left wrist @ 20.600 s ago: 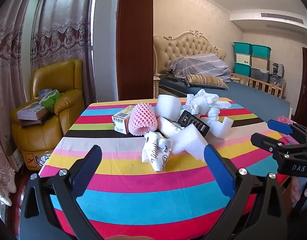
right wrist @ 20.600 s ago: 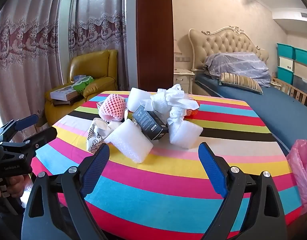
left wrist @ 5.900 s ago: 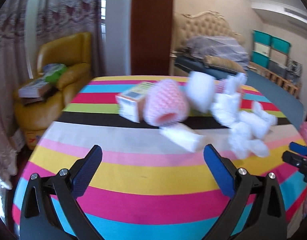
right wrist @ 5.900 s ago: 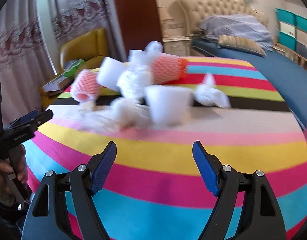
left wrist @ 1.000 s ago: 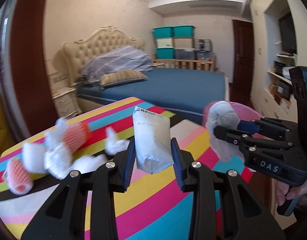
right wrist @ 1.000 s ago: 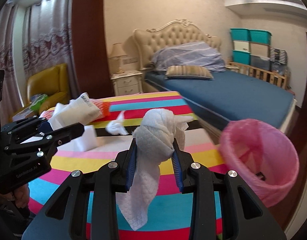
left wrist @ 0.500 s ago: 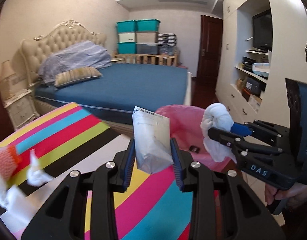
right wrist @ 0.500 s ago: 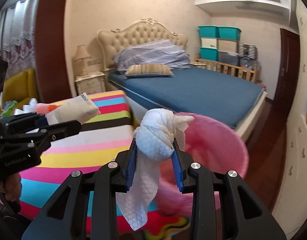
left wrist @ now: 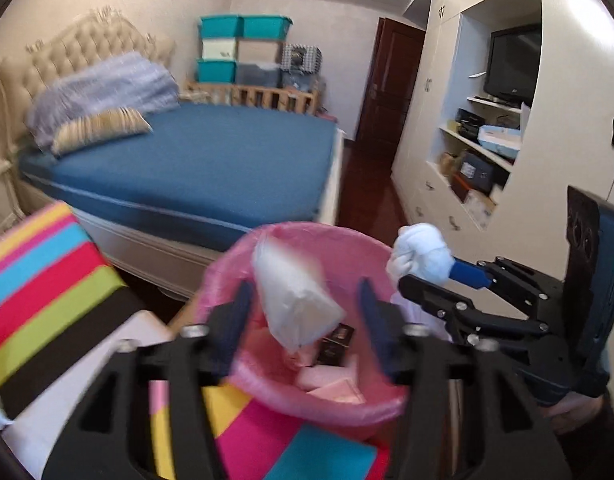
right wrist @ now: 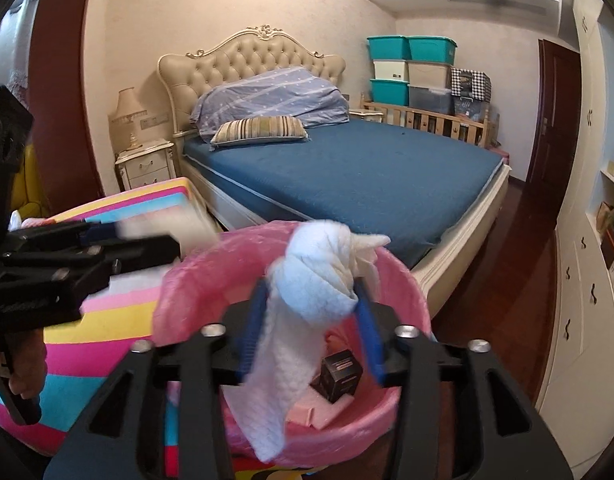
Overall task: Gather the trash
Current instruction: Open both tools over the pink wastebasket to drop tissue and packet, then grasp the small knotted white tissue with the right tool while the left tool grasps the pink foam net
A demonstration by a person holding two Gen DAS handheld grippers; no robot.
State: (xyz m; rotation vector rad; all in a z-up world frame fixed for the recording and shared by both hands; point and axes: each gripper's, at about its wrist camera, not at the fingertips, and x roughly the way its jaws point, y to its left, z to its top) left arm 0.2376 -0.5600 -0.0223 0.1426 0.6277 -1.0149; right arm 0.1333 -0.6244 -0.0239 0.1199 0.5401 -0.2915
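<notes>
The left gripper (left wrist: pixel 303 312) is being held over the pink-lined bin (left wrist: pixel 227 268) at lower centre of the left wrist view; its jaws have just been opening and are standing apart, clear of the white packet (left wrist: pixel 295 300), which is tilted between them above the bin mouth (blurred); no pad is seen pressing on it. The right gripper (right wrist: pixel 311 328) is being held over the same bin; its jaws have just been opening, yet the white cloth (right wrist: pixel 319 280) is seen bunched between the blue pads (right wrist: pixel 367 336), its tail hanging into the bin; whether the pads are pressing it cannot be told. A black box (right wrist: pixel 341 376) is lying inside the bin; the striped table (left wrist: pixel 47 292) is showing at lower left.
</notes>
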